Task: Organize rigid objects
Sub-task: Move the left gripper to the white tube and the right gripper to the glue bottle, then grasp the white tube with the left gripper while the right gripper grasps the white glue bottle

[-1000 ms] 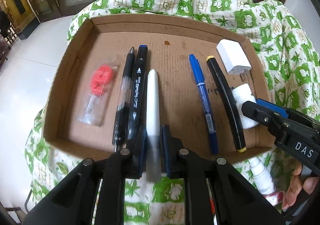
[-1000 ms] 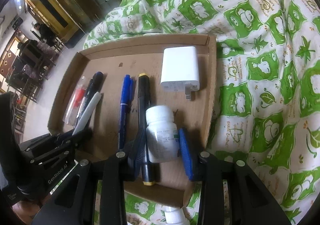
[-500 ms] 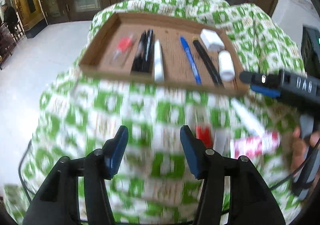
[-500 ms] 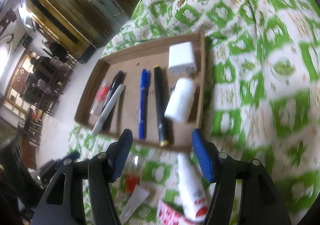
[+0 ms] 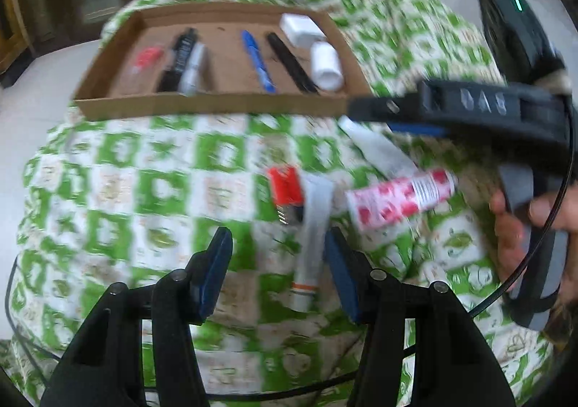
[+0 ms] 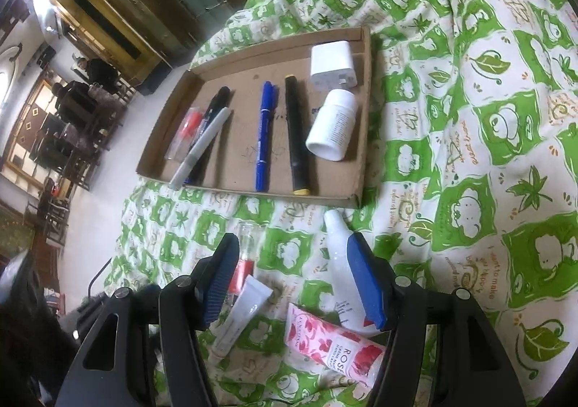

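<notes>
A cardboard tray (image 5: 216, 107) (image 6: 364, 139) lies on the green-and-white quilt. It holds a white pen (image 5: 191, 71) (image 6: 202, 146), black markers, a blue pen (image 6: 263, 136), a long black pen (image 6: 294, 128), a white pill bottle (image 5: 327, 65) (image 6: 332, 125), a white charger (image 6: 332, 65) and a red packet (image 5: 144, 58). In front of the tray lie a white tube (image 5: 314, 226) (image 6: 240, 316), a rose-print tube (image 5: 401, 197) (image 6: 332, 342), a white spray bottle (image 6: 341, 269) and a red item (image 5: 285, 184). My left gripper (image 5: 276, 269) is open above the white tube. My right gripper (image 6: 294, 280) is open and empty.
The quilt (image 6: 469, 118) bulges to the right and behind the tray. A black cable (image 5: 289, 396) runs across the quilt's near edge. A dark device with a green light (image 5: 513, 31) stands at the far right. White floor (image 5: 21, 118) lies to the left.
Both grippers have let go, the left of the white pen and the right of the pill bottle, opened and pulled back from the tray to the loose items in front of it.
</notes>
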Demonstrator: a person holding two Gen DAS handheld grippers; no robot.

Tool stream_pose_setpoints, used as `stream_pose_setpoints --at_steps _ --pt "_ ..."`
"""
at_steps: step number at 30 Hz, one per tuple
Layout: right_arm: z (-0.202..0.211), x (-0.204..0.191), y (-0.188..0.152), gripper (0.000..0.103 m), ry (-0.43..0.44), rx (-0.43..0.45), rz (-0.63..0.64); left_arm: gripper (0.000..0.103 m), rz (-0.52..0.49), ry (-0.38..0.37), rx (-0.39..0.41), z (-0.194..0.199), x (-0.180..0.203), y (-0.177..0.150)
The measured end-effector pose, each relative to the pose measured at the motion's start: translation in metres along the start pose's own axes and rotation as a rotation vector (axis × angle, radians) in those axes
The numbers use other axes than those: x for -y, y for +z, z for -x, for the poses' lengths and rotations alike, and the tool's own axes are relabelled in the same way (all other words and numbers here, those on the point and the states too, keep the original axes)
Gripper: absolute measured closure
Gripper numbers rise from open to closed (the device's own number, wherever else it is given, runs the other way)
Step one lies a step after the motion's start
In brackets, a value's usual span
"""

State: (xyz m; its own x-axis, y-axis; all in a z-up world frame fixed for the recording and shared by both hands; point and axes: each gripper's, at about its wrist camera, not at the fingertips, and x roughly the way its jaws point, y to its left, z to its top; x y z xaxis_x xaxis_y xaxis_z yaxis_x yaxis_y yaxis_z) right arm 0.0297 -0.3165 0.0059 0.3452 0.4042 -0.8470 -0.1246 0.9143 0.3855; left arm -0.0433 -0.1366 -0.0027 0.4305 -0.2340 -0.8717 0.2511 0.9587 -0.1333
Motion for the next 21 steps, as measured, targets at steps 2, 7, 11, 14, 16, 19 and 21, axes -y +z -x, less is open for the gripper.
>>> stream_pose_setpoints --at_steps 2,7,11,14,16,19,21 --pt "-0.001 0.000 -0.002 0.046 -0.017 -0.007 0.005 0.062 -0.008 -0.018 -0.035 -0.008 0.005 -0.001" --pt "-0.006 -0.002 -0.005 0.046 -0.058 -0.025 0.021 0.063 0.010 -0.059 -0.082 -0.018 0.008 -0.003" --pt "-0.007 -0.004 -0.005 0.046 -0.091 -0.036 0.030 0.064 0.005 -0.084 -0.106 -0.021 0.009 -0.006" --pt "-0.014 -0.002 -0.007 0.046 -0.138 -0.071 0.029 0.064 0.016 -0.082 -0.118 -0.025 0.008 -0.011" --pt "-0.013 -0.002 -0.009 0.046 -0.154 -0.076 0.032 0.072 0.028 -0.072 -0.119 -0.029 0.005 -0.009" --pt "-0.014 -0.001 -0.012 0.046 -0.167 -0.083 0.022 0.078 0.043 -0.062 -0.132 -0.034 0.001 -0.013" --pt "-0.015 0.001 -0.013 0.046 -0.175 -0.090 0.017 0.080 0.037 -0.050 -0.132 -0.035 0.000 -0.014"
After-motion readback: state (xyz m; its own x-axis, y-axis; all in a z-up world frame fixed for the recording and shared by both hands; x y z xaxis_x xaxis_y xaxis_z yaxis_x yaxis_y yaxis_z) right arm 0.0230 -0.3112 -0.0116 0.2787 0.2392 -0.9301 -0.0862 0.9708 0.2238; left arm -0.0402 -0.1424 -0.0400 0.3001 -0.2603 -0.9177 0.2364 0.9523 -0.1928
